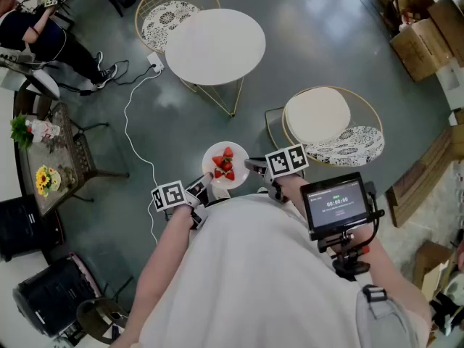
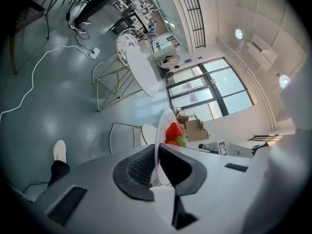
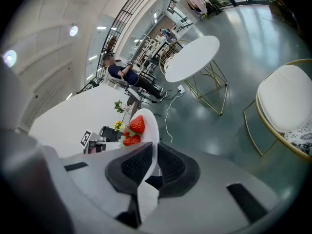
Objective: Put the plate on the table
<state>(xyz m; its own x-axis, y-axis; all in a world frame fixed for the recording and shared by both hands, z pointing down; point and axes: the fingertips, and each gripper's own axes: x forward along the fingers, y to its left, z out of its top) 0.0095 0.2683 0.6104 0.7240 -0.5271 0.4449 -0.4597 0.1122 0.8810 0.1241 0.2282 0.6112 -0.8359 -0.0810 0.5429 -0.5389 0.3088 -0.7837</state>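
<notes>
A small white plate [image 1: 217,156] carrying red strawberries [image 1: 224,165] is held in the air close in front of the person's body. My left gripper [image 1: 204,187] is shut on the plate's left rim, and in the left gripper view the plate [image 2: 162,126] stands edge-on between the jaws with strawberries [image 2: 174,131] behind it. My right gripper [image 1: 254,168] is shut on the right rim; the right gripper view shows the plate [image 3: 150,126] and strawberries [image 3: 137,124] the same way. The round white table [image 1: 214,46] stands ahead on gold legs.
A round cushioned chair [image 1: 330,122] stands to the right of the plate and another chair [image 1: 164,13] behind the table. A white cable [image 1: 132,133] runs across the grey floor. A dark side table with flowers [image 1: 45,180] is at the left. Cardboard boxes [image 1: 422,38] sit at far right.
</notes>
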